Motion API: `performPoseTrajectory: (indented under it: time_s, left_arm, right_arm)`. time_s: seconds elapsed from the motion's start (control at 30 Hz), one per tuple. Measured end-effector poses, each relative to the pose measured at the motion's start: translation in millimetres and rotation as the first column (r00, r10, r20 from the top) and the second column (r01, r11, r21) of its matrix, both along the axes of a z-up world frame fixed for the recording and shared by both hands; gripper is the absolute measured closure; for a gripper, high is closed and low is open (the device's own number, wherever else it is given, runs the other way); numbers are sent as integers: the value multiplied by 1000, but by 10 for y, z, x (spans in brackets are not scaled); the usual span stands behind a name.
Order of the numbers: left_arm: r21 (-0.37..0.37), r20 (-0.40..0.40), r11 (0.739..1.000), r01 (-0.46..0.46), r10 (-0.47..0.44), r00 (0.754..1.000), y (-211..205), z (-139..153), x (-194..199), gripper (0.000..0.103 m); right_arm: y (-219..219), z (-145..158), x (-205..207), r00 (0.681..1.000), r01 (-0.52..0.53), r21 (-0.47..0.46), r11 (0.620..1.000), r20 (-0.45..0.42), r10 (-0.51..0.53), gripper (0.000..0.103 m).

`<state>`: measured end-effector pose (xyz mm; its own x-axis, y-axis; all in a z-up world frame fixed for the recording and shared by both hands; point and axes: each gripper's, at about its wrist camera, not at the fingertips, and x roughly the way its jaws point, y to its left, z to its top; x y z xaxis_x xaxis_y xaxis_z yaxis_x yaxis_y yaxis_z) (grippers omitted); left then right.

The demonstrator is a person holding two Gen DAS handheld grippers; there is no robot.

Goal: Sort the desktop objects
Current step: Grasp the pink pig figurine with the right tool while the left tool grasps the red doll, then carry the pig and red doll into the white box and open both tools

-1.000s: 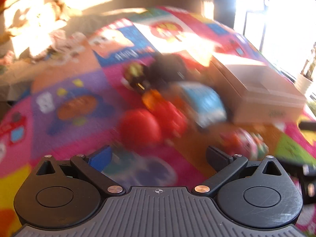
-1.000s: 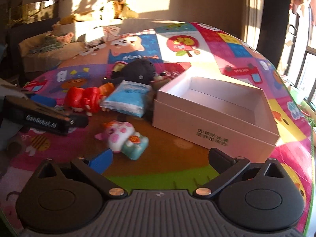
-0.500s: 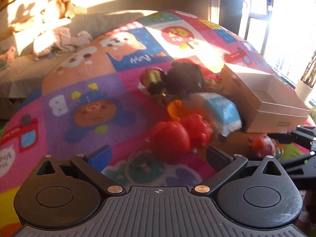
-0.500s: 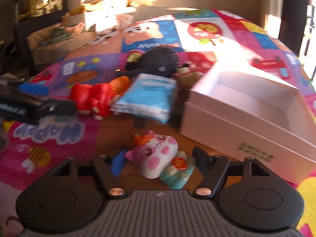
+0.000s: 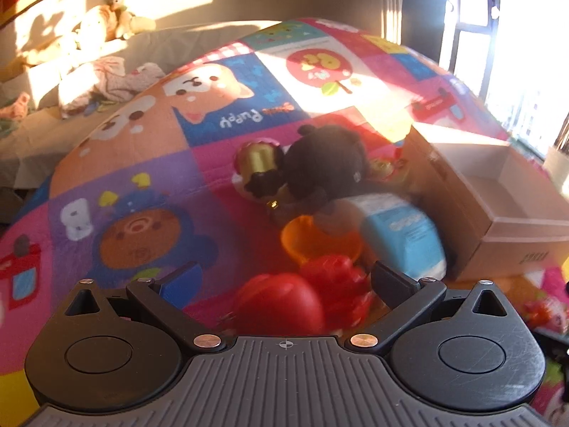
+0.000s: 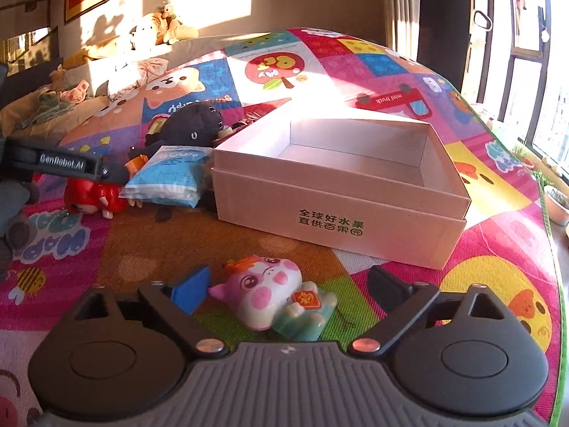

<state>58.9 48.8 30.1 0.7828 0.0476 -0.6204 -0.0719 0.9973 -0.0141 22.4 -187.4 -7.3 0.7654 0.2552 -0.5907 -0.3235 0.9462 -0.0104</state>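
Observation:
An open, empty white cardboard box stands on the colourful play mat. My right gripper is open, with its fingers on either side of a pink pig figure lying on the mat, not closed on it. My left gripper is open over a red figure, which sits between its fingers. Behind it lie an orange piece, a blue packet, a black plush and a gold toy. The box also shows in the left wrist view.
A sofa with plush toys and clothes runs along the back left. Windows are at the right, with a small plant pot by the mat edge. The left gripper's body shows at the left of the right wrist view.
My left gripper has moved forward until the red figure lies between its fingers. My right gripper has closed in on the pink pig figure, which now lies between its open fingers.

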Motion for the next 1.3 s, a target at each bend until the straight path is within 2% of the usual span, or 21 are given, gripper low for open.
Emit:
performPoseTrajectory:
  time_s: [0.13,0.3,0.37,0.47,0.53,0.7,0.8,0.87,0.93,0.97,1.03,1.13,1.3]
  left_arm:
    - [52,-11,998,26,-25,1000,91,19,-260,0]
    - [152,-76,988,3,9,997,252,-96,-541,0]
    - [126,-75,992,19,-10,997,331,-112,-620,0]
    - [-3,-44,998,66,-67,997,380,-48,-666,0]
    - [-50,-15,995,88,-89,996,346,-9,-635,0]
    - [20,-10,998,67,-66,998,187,-52,-367,0]
    - [12,-24,997,79,-78,997,186,-95,-243,0]
    - [-10,-10,987,158,-158,987,139,-86,-265,0]
    - [-24,0,957,290,-290,957,57,-82,-349,0]
    - [-18,3,939,343,-343,939,3,-87,-405,0]
    - [23,3,918,395,-395,919,-99,-115,-522,0]
    - [92,-12,919,383,-384,923,-214,-186,-635,0]
    - [43,-60,945,325,-323,945,-150,-252,-669,0]
  right_arm:
    - [-19,2,-2,1000,-1,18,1000,-2,1,2]
    - [-20,5,-6,1000,2,23,1000,-1,-2,0]
    - [-21,6,-8,1000,3,26,1000,-1,-3,0]
    - [-24,3,0,1000,6,28,1000,-5,-6,0]
    - [-24,1,3,1000,7,29,1000,-8,-7,0]
    - [-30,-5,-4,1000,8,31,999,-8,-8,0]
    - [-28,-13,-7,1000,5,32,999,-14,-5,0]
    - [-26,-18,0,1000,5,34,999,-21,-4,0]
    - [-26,-24,8,1000,4,35,999,-29,-3,0]
    - [-27,-27,10,1000,4,36,999,-31,-3,0]
    - [-29,-26,12,999,3,37,999,-34,-1,0]
    - [-31,-24,13,999,3,37,999,-34,-2,0]
    - [-33,-24,11,999,3,37,999,-35,-2,0]
